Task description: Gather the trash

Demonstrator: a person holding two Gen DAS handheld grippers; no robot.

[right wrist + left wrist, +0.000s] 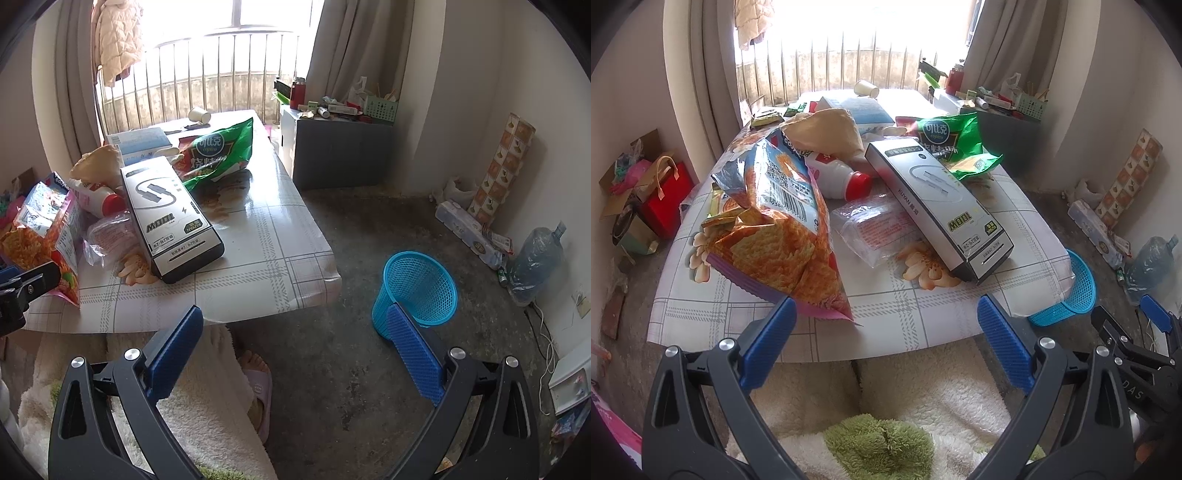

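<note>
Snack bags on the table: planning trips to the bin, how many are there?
2 big ones: orange snack bag at the near left, green snack bag behind the box. Small wrappers farther back may be more.

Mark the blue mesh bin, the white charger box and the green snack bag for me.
blue mesh bin (pixel 421 284), right wrist view, on its inner mesh wall.
white charger box (pixel 938 199), left wrist view, on its top face.
green snack bag (pixel 218 151), right wrist view, on its printed front.

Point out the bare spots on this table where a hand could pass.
Free: the table's near right corner, right of the white charger box, and the front strip along the near edge. Crowded: the left and middle, around the orange chip bag, clear wrapper, white bottle and green snack bag.
</note>
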